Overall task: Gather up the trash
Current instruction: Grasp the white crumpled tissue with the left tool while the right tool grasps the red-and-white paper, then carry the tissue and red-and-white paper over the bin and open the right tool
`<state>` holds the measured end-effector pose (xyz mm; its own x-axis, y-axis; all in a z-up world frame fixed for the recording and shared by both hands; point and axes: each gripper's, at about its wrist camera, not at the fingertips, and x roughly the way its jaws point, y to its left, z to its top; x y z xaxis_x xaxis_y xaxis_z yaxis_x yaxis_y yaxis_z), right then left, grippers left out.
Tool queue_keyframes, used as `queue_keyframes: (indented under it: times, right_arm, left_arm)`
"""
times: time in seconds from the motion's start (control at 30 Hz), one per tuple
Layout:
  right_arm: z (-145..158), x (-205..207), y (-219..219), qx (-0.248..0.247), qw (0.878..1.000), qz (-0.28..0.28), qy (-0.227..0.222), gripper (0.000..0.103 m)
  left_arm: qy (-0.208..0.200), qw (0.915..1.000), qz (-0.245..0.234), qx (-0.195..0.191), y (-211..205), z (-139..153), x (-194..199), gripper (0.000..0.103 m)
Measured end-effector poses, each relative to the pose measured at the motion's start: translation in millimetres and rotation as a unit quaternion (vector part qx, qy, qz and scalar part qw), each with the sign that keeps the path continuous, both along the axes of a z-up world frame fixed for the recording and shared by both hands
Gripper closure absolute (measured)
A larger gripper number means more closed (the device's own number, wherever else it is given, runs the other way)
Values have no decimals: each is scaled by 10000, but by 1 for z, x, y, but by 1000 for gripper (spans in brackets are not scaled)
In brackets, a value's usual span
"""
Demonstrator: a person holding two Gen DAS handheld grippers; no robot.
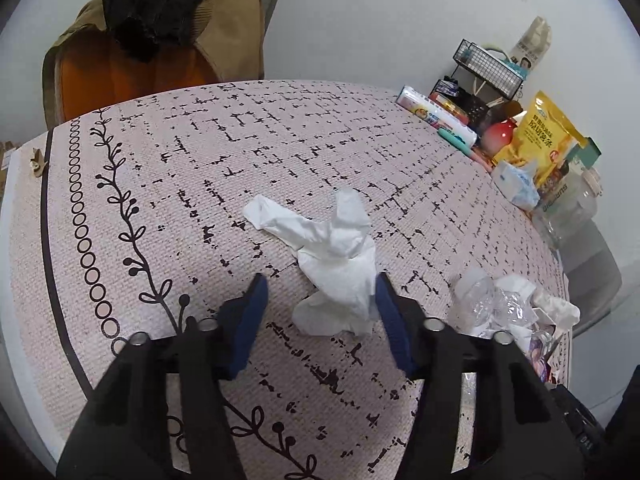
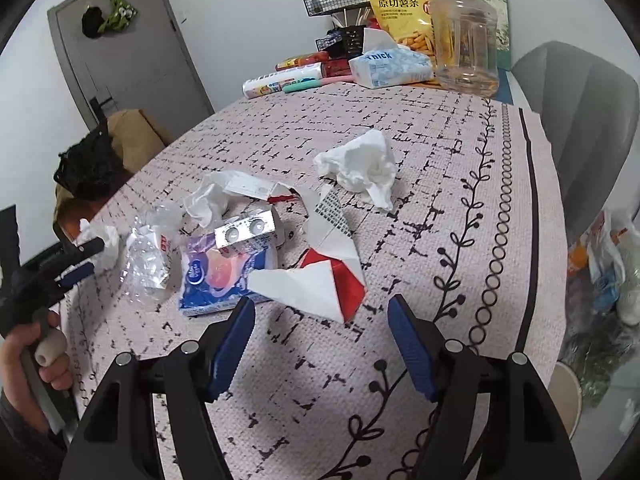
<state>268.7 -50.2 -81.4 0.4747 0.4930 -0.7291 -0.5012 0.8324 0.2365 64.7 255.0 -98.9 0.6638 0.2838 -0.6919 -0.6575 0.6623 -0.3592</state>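
Note:
In the left wrist view a crumpled white tissue point(image 1: 332, 264) lies on the patterned tablecloth point(image 1: 160, 200). My left gripper point(image 1: 320, 294) is open, its blue pads on either side of the tissue's near end. In the right wrist view my right gripper point(image 2: 322, 310) is open and empty just above the cloth, in front of a torn red-and-white paper carton point(image 2: 320, 280). Behind it lie a blue tissue wrapper point(image 2: 216, 276), a pill blister point(image 2: 246, 232), crumpled clear plastic point(image 2: 148, 256) and another white tissue point(image 2: 364, 164). The left gripper point(image 2: 86, 258) shows at the left edge of the right wrist view.
At the table's far side stand a yellow snack bag point(image 2: 404, 4), a clear plastic jar point(image 2: 466, 40), a tissue pack point(image 2: 390, 66) and a black wire rack point(image 1: 488, 66). A grey chair point(image 2: 580, 120) is to the right, a coat-draped chair point(image 1: 160, 52) to the left. A bag of trash point(image 2: 604, 264) sits beside the table.

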Motion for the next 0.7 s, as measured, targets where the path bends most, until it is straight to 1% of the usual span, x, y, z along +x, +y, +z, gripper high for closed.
queue_keyframes:
  times: [0.07,0.1,0.13,0.17,0.27,0.4,0.53,0.57,0.6,0.63,0.7]
  right_arm:
    - [0,3,-2,-24,10000,24,39,35]
    - [1,5,-3,-50,10000,30,39,35]
    - [1,6,-3,-67,10000,36,34,36]
    - [1,7,-3,-76,10000,56,31,38]
    - [5,10,-1,-48,9999,157,53,41]
    - [7,15,4,-15,9996,256,87,41]
    - [9,17,12,-93,9992,378,53,41]
    - [9,18,15,-114,9990,419,47,42]
    - [9,17,17,-157,9989,434,29,46]
    - [8,17,19,-212,9987,465,5,59]
    - [8,15,21,-237,9983,531,16,61]
  left_arm:
    - [6,9999,-110,-79,0,-2,3,78]
    - [4,9998,-171,-110,1,-3,5,84]
    - [-12,9996,-259,-149,0,-4,7,93]
    - [-30,9994,-294,-153,0,-4,7,95]
    - [-174,9989,-436,-85,-5,0,8,97]
    - [-438,9973,-576,79,-12,8,5,98]
    - [-582,9961,-643,170,-16,13,1,98]
    - [-619,9957,-665,186,-18,15,0,98]
    - [-661,9952,-695,184,-20,17,0,98]
    - [-714,9946,-729,176,-22,19,-1,98]
    - [-788,9936,-785,188,-28,25,-2,98]
